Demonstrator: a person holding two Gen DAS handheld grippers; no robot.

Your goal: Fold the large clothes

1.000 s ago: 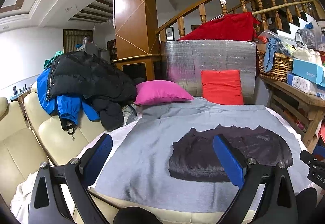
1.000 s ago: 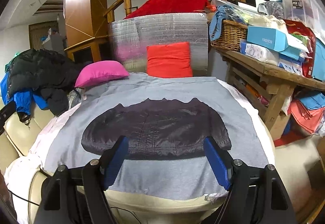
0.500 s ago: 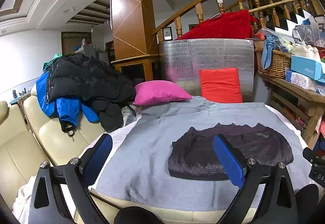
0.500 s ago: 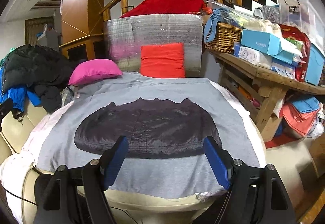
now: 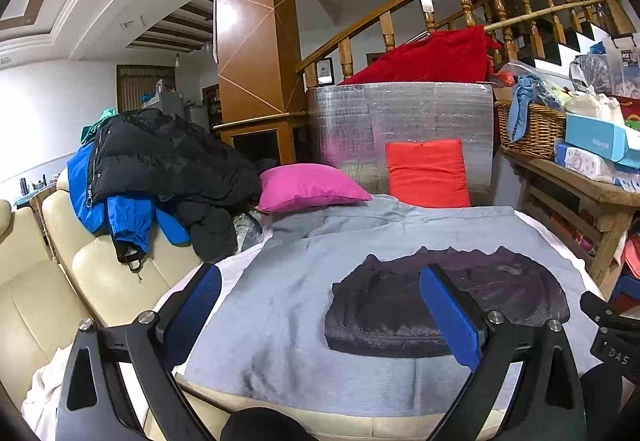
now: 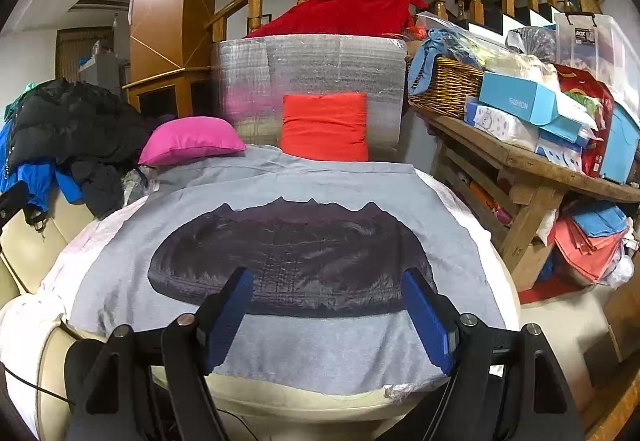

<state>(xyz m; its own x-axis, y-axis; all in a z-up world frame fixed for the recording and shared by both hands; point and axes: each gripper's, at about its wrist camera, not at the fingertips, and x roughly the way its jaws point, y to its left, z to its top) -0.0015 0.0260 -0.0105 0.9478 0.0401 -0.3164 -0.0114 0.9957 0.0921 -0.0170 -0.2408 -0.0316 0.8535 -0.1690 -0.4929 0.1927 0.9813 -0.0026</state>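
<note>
Hovering over a dark jacket laid flat on the grey sheet

Lying in a compact, flat shape, the dark jacket [image 6: 288, 257] sits in the middle of the grey sheet [image 6: 340, 345], which is spread smooth, likely to give a clean surface for folding. Both tools hang at the sheet's near edge, short of the jacket and touching nothing. The left gripper [image 5: 316, 315] has its jaws wide apart and empty; the right gripper [image 6: 328, 315] likewise has its jaws spread with nothing between them, a stance that suits either reaching in or backing off.

The jacket's tidy outline fits two readings: spread out ready for folding, or already folded into a bundle and let go. A heap of coats [image 5: 160, 165] waits on the sofa beyond the sheet's left side, and two cushions [image 6: 324, 125] rest past its far edge.
</note>
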